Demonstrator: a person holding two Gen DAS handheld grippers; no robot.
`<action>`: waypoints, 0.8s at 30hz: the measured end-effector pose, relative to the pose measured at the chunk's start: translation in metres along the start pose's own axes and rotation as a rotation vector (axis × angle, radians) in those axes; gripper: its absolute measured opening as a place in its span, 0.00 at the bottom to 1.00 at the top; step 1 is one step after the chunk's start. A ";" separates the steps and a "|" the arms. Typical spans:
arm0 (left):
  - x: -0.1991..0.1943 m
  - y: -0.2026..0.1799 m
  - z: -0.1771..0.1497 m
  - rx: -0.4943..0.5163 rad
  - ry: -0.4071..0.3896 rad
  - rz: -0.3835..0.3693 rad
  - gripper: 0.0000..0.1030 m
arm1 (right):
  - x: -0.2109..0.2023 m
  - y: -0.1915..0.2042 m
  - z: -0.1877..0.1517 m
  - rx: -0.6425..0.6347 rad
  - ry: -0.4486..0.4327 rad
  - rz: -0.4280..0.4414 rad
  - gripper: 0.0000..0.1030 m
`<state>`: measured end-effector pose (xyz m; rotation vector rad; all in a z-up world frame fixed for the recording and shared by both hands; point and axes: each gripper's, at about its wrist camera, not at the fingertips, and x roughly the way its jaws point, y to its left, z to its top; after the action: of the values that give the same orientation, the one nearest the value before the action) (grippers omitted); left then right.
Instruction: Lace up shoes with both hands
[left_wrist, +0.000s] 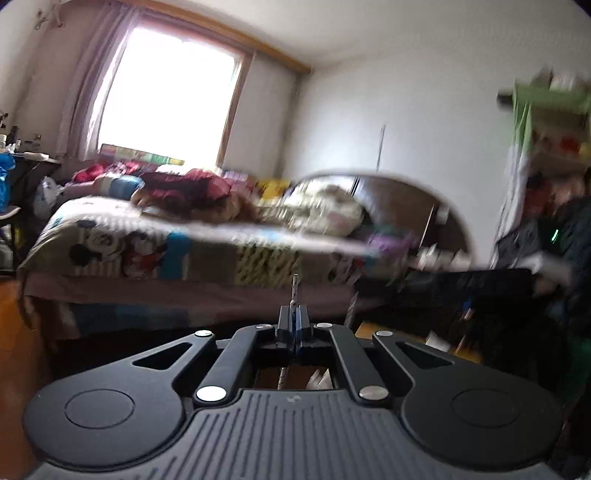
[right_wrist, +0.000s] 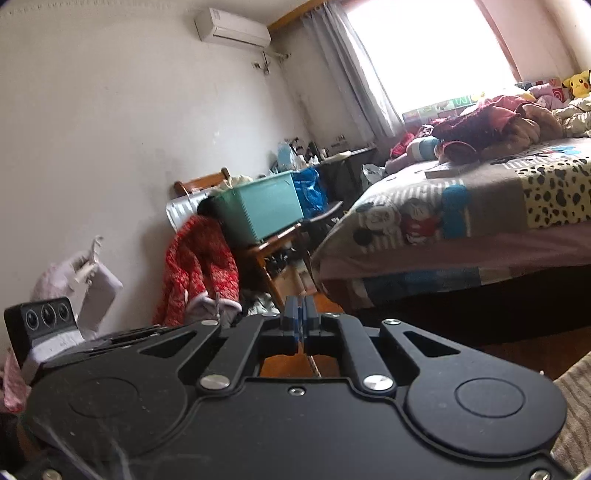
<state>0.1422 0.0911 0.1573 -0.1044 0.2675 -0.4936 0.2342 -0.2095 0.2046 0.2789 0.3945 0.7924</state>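
In the left wrist view my left gripper (left_wrist: 294, 315) is shut on a white patterned shoelace end (left_wrist: 294, 290) whose tip sticks up past the fingertips; the lace runs down behind the jaws (left_wrist: 282, 376). In the right wrist view my right gripper (right_wrist: 300, 314) is shut on another lace strand (right_wrist: 314, 363) that runs down below the fingertips. Both grippers are raised and point out into the room. The shoe is hidden below both views. My left gripper's body and camera (right_wrist: 46, 317) and the gloved hand on it show at the left of the right wrist view.
A bed (left_wrist: 147, 251) with a cartoon quilt fills the middle of the room under a bright window (left_wrist: 166, 92). A chair with a teal tub (right_wrist: 258, 210) and a red jacket (right_wrist: 199, 266) stand by the wall. A person in dark clothes (left_wrist: 561, 251) is at the right.
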 end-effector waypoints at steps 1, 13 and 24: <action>0.003 0.003 -0.005 0.010 0.042 0.027 0.00 | 0.001 -0.002 -0.003 0.001 0.014 0.001 0.01; 0.081 0.014 -0.132 0.095 0.650 0.108 0.32 | 0.043 -0.043 -0.080 0.068 0.351 -0.015 0.01; 0.065 -0.025 -0.088 0.068 0.386 -0.087 0.35 | 0.055 -0.045 -0.096 0.137 0.449 0.111 0.01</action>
<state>0.1619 0.0351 0.0617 0.0479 0.6254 -0.6077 0.2550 -0.1905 0.0883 0.2509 0.8635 0.9394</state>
